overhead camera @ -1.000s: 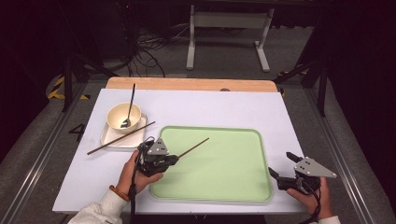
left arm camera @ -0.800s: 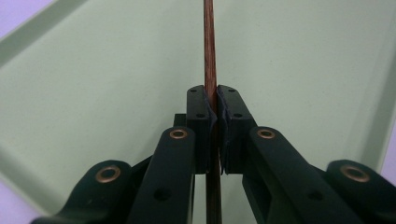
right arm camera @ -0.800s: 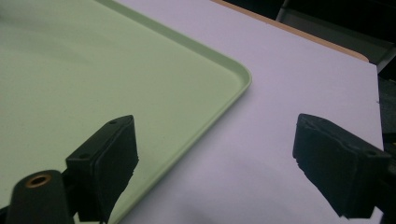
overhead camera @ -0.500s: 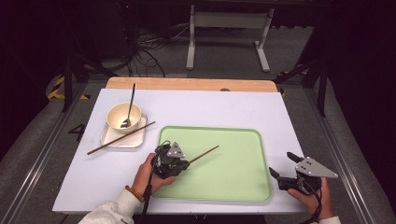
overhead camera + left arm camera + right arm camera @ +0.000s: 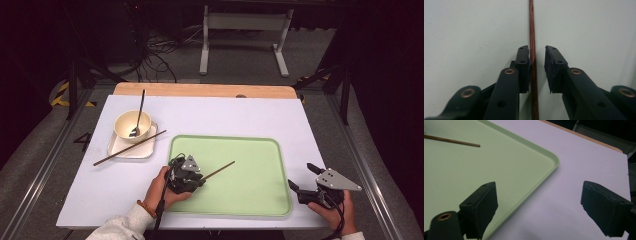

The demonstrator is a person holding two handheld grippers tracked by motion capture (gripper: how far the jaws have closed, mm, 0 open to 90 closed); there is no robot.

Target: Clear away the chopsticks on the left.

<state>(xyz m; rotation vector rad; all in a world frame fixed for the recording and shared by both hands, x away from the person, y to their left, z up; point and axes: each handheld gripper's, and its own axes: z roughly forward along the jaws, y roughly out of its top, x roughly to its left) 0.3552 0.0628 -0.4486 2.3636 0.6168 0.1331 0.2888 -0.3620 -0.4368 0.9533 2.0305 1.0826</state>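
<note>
Left gripper [image 5: 537, 60] fingers have just been opening; chopstick [image 5: 532, 37] lies between them on the tray [image 5: 260, 200], unpinched. Lift straight off. Right gripper [image 5: 539, 205] fingers wide open, empty.

Tray [image 5: 260, 207] sits mid-desk [image 5: 225, 115], one chopstick [image 5: 218, 171] lying in its left half, left claw [image 5: 192, 180] over it. Plate [image 5: 120, 150] off to the tray's left carries the bowl [image 5: 131, 125], spoon [image 5: 137, 114] inside, second chopstick [image 5: 129, 148] across the plate. Right claw [image 5: 304, 176] hangs right of the tray.

A white desk [image 5: 240, 115] is seen, with a green tray [image 5: 260, 195] lying between the left claw [image 5: 192, 179] and right claw [image 5: 306, 177]. A square plate [image 5: 120, 148] is set beyond the left claw.
</note>
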